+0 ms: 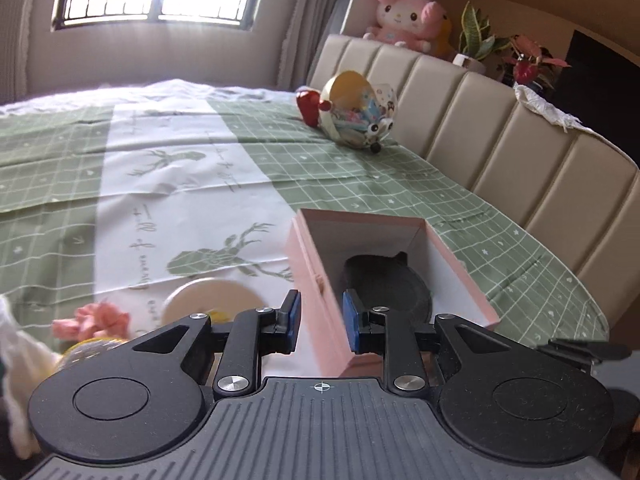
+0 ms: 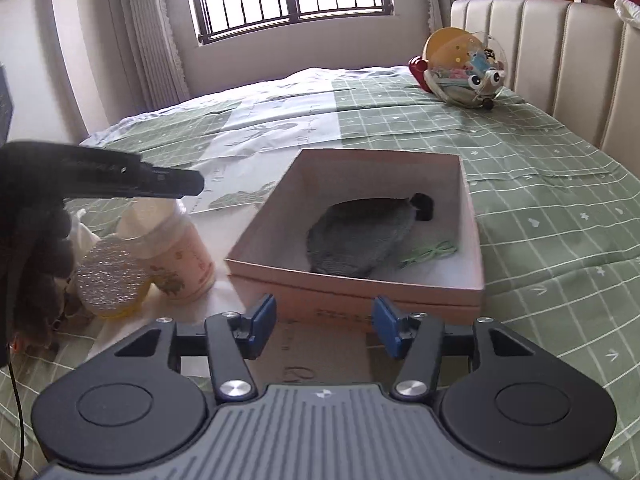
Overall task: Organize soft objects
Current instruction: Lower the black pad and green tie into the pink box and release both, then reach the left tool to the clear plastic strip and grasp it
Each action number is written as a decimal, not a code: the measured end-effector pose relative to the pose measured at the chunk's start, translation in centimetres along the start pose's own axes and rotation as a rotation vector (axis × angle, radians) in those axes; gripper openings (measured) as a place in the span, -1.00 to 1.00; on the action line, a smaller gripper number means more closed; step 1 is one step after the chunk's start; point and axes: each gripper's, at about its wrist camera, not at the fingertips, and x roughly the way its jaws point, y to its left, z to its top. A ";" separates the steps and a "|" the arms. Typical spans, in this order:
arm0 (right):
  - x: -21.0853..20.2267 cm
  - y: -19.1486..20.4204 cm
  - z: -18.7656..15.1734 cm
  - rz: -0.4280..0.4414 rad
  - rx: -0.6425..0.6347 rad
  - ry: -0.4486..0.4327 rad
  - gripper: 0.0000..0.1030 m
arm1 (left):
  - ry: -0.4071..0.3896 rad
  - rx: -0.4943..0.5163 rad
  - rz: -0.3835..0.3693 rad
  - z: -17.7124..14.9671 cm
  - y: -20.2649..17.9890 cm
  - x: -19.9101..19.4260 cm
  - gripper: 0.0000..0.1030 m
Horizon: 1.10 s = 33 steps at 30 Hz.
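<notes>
Trouble is most likely on the left side. Left gripper (image 1: 322, 322) has its jaws only narrowly apart w/ nothing between them. Pink box (image 2: 360, 292) shows through the gap, but from the right wrist view that gripper hangs above the white bottle (image 2: 176, 248) at 9 o'clock, apart from the box. Bottle stands upright on the soft bed (image 1: 160, 168), just beside the box's left corner, and a glitter-topped yellow thing (image 2: 110, 280) is touching or nearly touching it. If the gripper drops any lower it could tip the bottle, which would probably fall into the box or roll away.

Right gripper (image 2: 324, 326) has jaws apart at a middling width and holds nothing. It is close to the box's near wall at 12 o'clock. Box looks light and the bedding gives, so I think a forward nudge could shove it or tilt it.

Soft things: the grey knit piece (image 2: 356, 240) already lies in the box, w/ a thin green thread bit (image 2: 430, 254) beside it at 3 o'clock. Thread could snag on a pad if the jaws go in there. Pink soft bit (image 1: 94, 320) and white fluffy cloth (image 1: 20, 360) lie outside, at 8 to 9 o'clock in the left wrist view. Both are blurred and crowded by the bottle etc., so a grab there may catch the wrong item.
</notes>
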 end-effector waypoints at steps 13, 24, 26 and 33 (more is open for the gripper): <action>2.3 15.4 -3.8 0.124 -0.166 0.065 0.38 | -0.139 -0.214 0.366 -7.8 17.9 -16.8 -0.50; 4.0 19.8 -8.6 0.161 -0.268 0.058 0.38 | -0.128 -0.427 0.335 -9.1 27.8 -18.3 -0.50; 4.5 19.7 -9.0 0.174 -0.257 0.068 0.38 | -0.090 -0.372 0.323 -8.6 28.0 -16.4 -0.50; 4.9 19.5 -10.2 0.198 -0.277 0.026 0.46 | 0.029 -0.310 0.353 -6.7 30.9 -10.8 -0.49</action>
